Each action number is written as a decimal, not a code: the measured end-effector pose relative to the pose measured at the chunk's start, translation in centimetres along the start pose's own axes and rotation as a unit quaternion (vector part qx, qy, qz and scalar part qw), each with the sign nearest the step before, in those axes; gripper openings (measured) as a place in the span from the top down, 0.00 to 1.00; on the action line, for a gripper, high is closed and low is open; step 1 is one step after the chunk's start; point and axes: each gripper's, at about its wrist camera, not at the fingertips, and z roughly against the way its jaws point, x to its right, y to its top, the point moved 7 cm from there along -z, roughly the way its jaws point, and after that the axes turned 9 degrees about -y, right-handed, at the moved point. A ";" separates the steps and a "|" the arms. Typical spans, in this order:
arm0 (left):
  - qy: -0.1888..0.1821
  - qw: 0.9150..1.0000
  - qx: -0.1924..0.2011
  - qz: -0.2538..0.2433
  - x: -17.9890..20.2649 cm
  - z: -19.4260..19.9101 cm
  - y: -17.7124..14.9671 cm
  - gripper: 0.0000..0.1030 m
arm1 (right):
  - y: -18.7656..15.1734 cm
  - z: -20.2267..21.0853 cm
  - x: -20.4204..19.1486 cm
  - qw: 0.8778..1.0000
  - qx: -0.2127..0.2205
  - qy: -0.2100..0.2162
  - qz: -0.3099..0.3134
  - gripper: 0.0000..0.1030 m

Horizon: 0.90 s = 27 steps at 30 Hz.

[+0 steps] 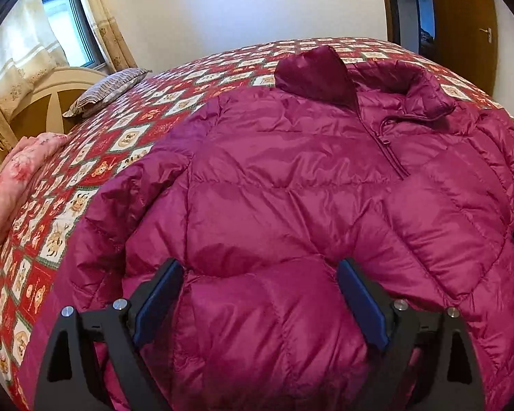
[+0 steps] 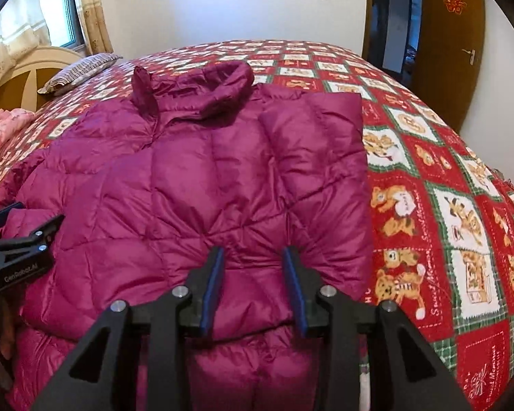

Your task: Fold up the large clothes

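Pink quilt [image 1: 20,185]: bundled at the bed's left edge, below the headboard [image 1: 34,99].
Striped pillow [image 1: 108,90]: at the head of the bed, near the window [image 1: 68,24] and curtain [image 1: 108,20].
Left gripper [image 1: 260,301]: low over the jacket's near hem, pointing toward the collar; fingers spread wide, a puffy bulge of hem fabric lying between the blue pads [image 1: 156,303], not pinched. In the right wrist view it [image 2: 24,226] reaches in from the left edge.
Down jacket [image 2: 195,185]: magenta, quilted, spread front up on the red bear-print bedspread [image 2: 445,205], collar [image 2: 219,85] toward the far edge, hem at the near edge; the right-hand sleeve lies folded across the chest.
Right gripper [image 2: 253,286]: level, aimed at the collar; fingers part-closed, squeezing a gathered ridge of hem fabric.
Wooden door [image 2: 455,44]: beyond the bed's far right corner.
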 end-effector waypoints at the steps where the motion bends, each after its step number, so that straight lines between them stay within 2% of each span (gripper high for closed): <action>1: 0.001 1.000 -0.001 0.001 0.0 -0.1 0.0 0.09 | 0.0 -0.1 0.0 1.000 0.000 0.000 -0.001 0.62; 5: 0.001 1.000 -0.008 0.007 -0.1 -0.5 -0.1 0.05 | -0.1 -0.1 0.0 1.000 0.002 -0.007 0.004 0.62; 10: -0.028 0.999 -0.024 0.040 -0.9 -1.1 -0.2 0.02 | -0.2 -0.2 -0.4 0.999 0.005 -0.027 0.018 0.61; 12: -0.032 0.998 -0.032 0.037 -1.0 -0.8 0.0 0.02 | -0.2 -0.2 -0.5 0.999 0.005 -0.030 0.020 0.60; 13: -0.031 0.998 -0.032 0.035 -1.2 -0.3 0.0 0.02 | -0.1 -0.1 -0.5 0.999 0.005 -0.028 0.021 0.56; 14: -0.028 0.999 -0.028 0.033 -1.7 0.5 0.1 0.02 | -0.1 0.1 -0.5 1.000 0.007 -0.018 0.020 0.47; 15: -0.023 0.999 -0.017 0.036 -2.5 2.0 0.2 0.02 | -0.1 0.5 -0.5 1.000 0.009 -0.009 0.020 0.41; 17: -0.028 0.999 0.020 0.041 -5.0 5.5 0.5 0.02 | -0.3 2.2 0.0 1.000 0.017 -0.016 0.017 0.17; 19: -0.018 0.998 0.039 0.034 -7.6 8.0 -0.1 0.02 | -0.4 4.8 0.8 0.998 0.051 -0.021 -0.001 0.09; 21: 0.026 0.998 0.043 0.030 -12.0 10.0 -1.8 0.02 | -0.9 6.5 0.9 0.998 0.065 -0.007 -0.008 0.07; 23: 0.063 0.997 0.026 0.044 -16.2 10.7 -4.0 0.02 | -1.8 7.4 0.5 0.998 0.065 0.002 -0.003 0.07; 25: 0.087 0.993 0.010 0.074 -20.0 11.1 -6.6 0.02 | -2.7 8.0 0.0 0.998 0.067 0.008 0.005 0.07; 27: 0.095 0.990 0.002 0.107 -22.7 11.5 -9.0 0.02 | -3.4 8.5 -0.3 0.997 0.071 0.007 0.008 0.07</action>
